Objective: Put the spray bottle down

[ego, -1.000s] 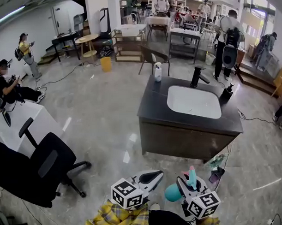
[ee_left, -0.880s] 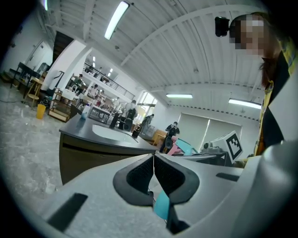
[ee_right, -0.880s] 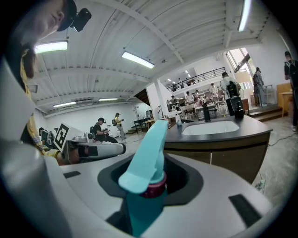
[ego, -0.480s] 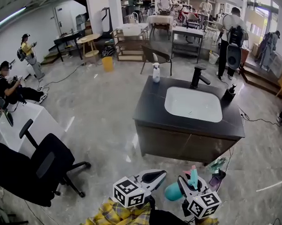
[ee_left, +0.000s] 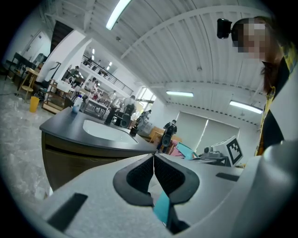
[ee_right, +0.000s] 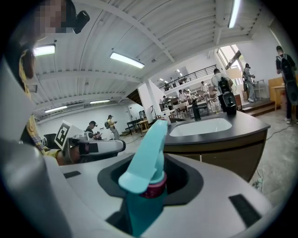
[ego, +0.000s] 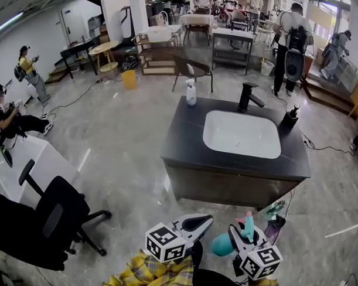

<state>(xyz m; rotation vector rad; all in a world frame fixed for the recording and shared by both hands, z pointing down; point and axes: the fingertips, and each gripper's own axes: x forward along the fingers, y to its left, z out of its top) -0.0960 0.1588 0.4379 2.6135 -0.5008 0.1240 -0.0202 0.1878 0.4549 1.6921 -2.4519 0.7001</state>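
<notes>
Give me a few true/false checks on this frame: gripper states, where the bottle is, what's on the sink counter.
1. The right gripper is closed on a teal spray bottle. True.
2. The left gripper has its jaws wide open. False: its jaws are together, with nothing between the pads.
3. A white spray bottle stands at the far left corner of the counter. True.
4. The teal spray bottle already rests on the counter. False: it sits in the right gripper, short of the counter.
5. The faucet behind the basin is black. True.
</notes>
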